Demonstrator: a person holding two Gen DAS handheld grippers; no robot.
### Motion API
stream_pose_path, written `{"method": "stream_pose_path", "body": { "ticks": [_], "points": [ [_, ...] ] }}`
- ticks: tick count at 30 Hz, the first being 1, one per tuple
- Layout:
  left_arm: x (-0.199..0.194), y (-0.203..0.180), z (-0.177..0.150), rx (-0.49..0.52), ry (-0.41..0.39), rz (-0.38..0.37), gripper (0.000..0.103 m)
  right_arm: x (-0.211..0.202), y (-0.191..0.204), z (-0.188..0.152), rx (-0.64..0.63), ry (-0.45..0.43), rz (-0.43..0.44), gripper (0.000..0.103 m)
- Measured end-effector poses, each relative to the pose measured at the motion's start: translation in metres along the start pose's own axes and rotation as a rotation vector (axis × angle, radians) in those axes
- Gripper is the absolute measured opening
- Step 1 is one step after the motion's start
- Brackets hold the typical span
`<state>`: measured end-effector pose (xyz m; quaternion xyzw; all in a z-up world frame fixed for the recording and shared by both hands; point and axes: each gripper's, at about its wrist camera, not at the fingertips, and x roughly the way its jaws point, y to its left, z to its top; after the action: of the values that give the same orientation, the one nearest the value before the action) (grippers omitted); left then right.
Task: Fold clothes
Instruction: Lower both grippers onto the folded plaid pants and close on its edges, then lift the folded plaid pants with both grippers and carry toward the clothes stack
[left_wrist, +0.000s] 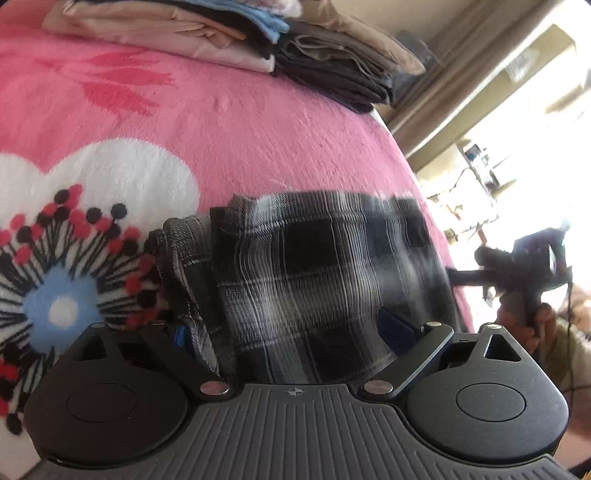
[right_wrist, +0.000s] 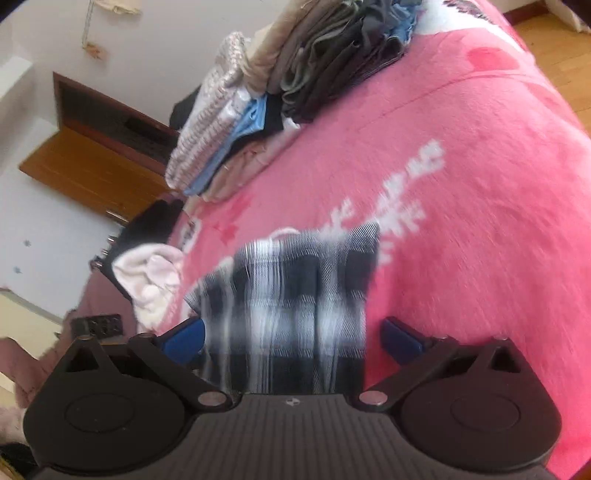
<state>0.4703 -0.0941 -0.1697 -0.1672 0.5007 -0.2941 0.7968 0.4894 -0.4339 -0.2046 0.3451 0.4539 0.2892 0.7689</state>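
Observation:
A black-and-white plaid garment (left_wrist: 314, 273) lies folded on the pink flowered blanket (left_wrist: 258, 140), blurred in both views. My left gripper (left_wrist: 290, 328) stands open over its near edge. The cloth lies between the blue pads (left_wrist: 397, 325), and a fold hides most of the left pad. In the right wrist view the same plaid garment (right_wrist: 295, 295) lies between the wide-apart blue pads (right_wrist: 184, 339) of my right gripper (right_wrist: 293, 339), which is open. Its left pad sits at the cloth's edge, while the right pad stands clear of it over the pink blanket (right_wrist: 461, 221).
Stacks of folded clothes (left_wrist: 229, 40) sit at the far side of the bed; in the right wrist view this stack (right_wrist: 295, 85) is at the top. A crumpled white garment (right_wrist: 147, 280) lies at the bed's left edge. A hand holding a dark gripper (left_wrist: 524, 273) shows beyond the bed's right edge.

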Motion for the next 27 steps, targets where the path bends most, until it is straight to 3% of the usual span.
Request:
{"method": "stream_pose_path", "body": {
  "ticks": [3, 9, 13, 15, 18, 20, 22, 24, 27],
  "points": [
    [-0.007, 0.002, -0.005, -0.001, -0.002, -0.02, 0.083, -0.002, 0.002, -0.003, -0.017, 0.048, 0.04, 0.099],
    [0.004, 0.006, 0.008, -0.004, -0.007, -0.03, 0.079, 0.015, 0.003, 0.0, -0.055, 0.099, 0.095, 0.094],
    [0.01, 0.007, 0.011, -0.042, -0.04, -0.037, 0.079, 0.038, 0.009, 0.017, -0.094, 0.108, 0.121, 0.082],
    [0.005, 0.006, 0.007, -0.031, -0.044, -0.043, 0.071, 0.044, 0.012, 0.018, -0.124, 0.121, 0.124, 0.078],
    [0.003, 0.007, 0.005, -0.009, -0.035, -0.046, 0.068, 0.043, 0.009, 0.015, -0.119, 0.125, 0.144, 0.067],
    [0.008, 0.006, 0.008, -0.026, -0.045, -0.033, 0.067, 0.048, 0.001, 0.019, -0.092, 0.125, 0.142, 0.05],
    [0.009, 0.001, 0.008, -0.034, -0.072, -0.012, 0.059, 0.056, -0.002, 0.023, -0.065, 0.131, 0.149, 0.045],
    [0.006, -0.005, 0.004, -0.021, -0.101, 0.002, 0.042, 0.055, 0.003, 0.023, -0.08, 0.118, 0.14, 0.04],
    [-0.004, -0.015, 0.0, 0.015, -0.132, 0.004, 0.03, 0.043, 0.01, 0.015, -0.099, 0.067, 0.148, 0.035]
  ]
}}
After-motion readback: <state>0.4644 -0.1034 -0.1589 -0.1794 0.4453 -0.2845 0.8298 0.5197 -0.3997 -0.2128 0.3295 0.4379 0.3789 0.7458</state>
